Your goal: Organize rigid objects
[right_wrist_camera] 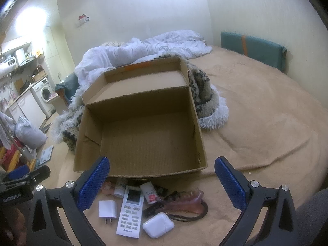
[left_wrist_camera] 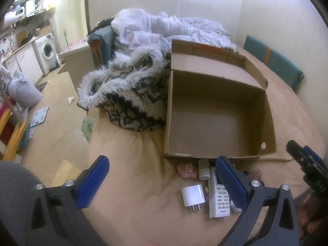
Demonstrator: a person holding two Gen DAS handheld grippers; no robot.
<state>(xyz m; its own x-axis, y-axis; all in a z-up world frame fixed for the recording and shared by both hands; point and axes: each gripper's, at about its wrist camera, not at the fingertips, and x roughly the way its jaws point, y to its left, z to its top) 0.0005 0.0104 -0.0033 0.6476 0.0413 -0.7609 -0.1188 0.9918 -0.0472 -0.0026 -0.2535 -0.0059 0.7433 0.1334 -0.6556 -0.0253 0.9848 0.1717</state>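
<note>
An open, empty cardboard box [right_wrist_camera: 143, 135] lies on the tan bed cover; it also shows in the left wrist view [left_wrist_camera: 217, 119]. Small objects lie in front of it: a white remote [right_wrist_camera: 131, 213], a white charger plug [right_wrist_camera: 107, 209], a white earbud case [right_wrist_camera: 157, 224], a pink hair claw [right_wrist_camera: 184, 203], a small white bottle [right_wrist_camera: 121, 188], a white tube [right_wrist_camera: 149, 191]. The left view shows the charger plug [left_wrist_camera: 192, 196] and remote [left_wrist_camera: 218, 196]. My left gripper [left_wrist_camera: 162, 176] is open above the bed's near edge. My right gripper [right_wrist_camera: 162, 180] is open above the objects.
A fluffy patterned blanket [left_wrist_camera: 133, 94] and a white duvet [left_wrist_camera: 164, 28] are piled behind and left of the box. A teal cushion [right_wrist_camera: 252, 49] leans on the far wall. The bed edge drops to the floor [left_wrist_camera: 57, 110] at left, with bags and a scale there.
</note>
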